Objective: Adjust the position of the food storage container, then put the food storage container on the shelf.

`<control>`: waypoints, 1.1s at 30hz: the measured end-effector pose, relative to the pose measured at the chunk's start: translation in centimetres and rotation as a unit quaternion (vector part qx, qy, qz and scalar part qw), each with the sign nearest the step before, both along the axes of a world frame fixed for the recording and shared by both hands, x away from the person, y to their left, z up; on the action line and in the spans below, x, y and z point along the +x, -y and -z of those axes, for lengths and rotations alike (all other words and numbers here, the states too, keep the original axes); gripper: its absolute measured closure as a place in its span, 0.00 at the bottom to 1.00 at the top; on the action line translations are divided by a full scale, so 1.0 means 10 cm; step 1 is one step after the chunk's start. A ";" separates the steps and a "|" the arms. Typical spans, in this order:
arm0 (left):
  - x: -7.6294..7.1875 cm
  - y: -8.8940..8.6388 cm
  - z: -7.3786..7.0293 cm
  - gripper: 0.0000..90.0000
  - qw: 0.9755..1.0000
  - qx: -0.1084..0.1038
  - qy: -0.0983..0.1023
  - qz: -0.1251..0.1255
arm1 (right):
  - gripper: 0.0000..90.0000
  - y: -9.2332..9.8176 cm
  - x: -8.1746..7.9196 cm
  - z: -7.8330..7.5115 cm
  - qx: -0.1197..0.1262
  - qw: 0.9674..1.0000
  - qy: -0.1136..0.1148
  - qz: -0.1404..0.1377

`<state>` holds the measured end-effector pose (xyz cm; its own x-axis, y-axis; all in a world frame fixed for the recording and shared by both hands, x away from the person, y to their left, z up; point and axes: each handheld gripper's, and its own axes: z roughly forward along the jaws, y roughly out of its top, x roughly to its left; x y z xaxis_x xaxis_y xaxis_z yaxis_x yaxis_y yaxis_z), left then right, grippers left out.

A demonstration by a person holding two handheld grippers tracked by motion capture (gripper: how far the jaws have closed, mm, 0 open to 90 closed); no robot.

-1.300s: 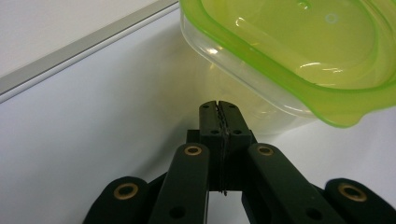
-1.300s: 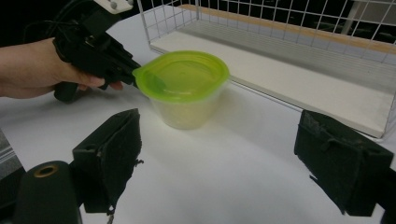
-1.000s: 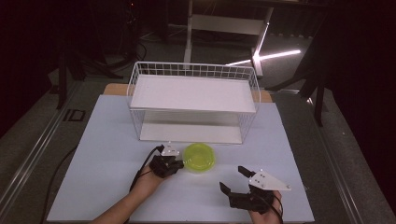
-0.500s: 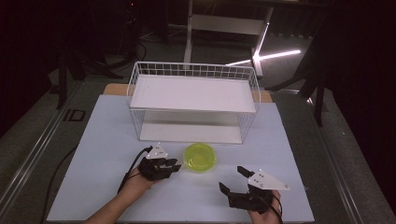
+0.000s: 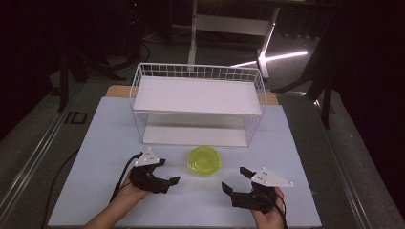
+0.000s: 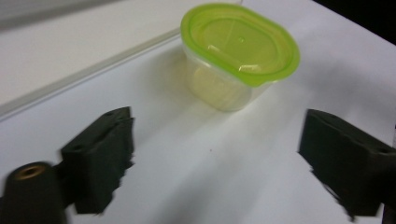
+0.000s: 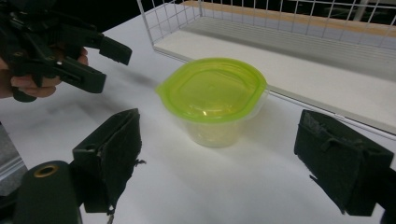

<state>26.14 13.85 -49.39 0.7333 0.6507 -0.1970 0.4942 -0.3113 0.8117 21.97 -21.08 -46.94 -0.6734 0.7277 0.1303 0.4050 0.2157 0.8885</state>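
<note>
A person's right gripper [image 5: 237, 181] and left gripper [image 5: 168, 172], jaws spread wide and empty, flank a lidded green tub [image 5: 204, 161] on the white counter [image 5: 296, 162]. The tub stands just ahead of both, closed, right in front of the wire rack's [image 5: 198, 102] lower shelf. A clean pickup likely means squaring one gripper's jaws on the clear body beneath the lid rim, squeezing gently because thin plastic may flex.
</note>
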 end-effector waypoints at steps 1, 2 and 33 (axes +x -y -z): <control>-0.01 0.00 -0.02 0.03 1.000 -0.002 0.006 0.003 | 0.16 -0.01 0.02 0.00 -0.005 1.000 -0.003 -0.001; -0.02 0.00 -0.03 0.03 1.000 -0.016 0.012 0.012 | 0.16 -0.01 0.04 0.00 -0.011 1.000 -0.003 -0.001; 0.43 0.32 -0.21 0.17 0.998 -0.021 -0.045 -0.037 | 0.16 -0.19 0.71 -0.13 -0.035 0.998 -0.039 0.015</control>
<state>30.43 10.61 -47.25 0.6612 0.6925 -0.2884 0.5860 -0.2369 0.7749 29.07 -19.19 -45.66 -0.6403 0.7572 0.1291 0.4801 0.2632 0.8368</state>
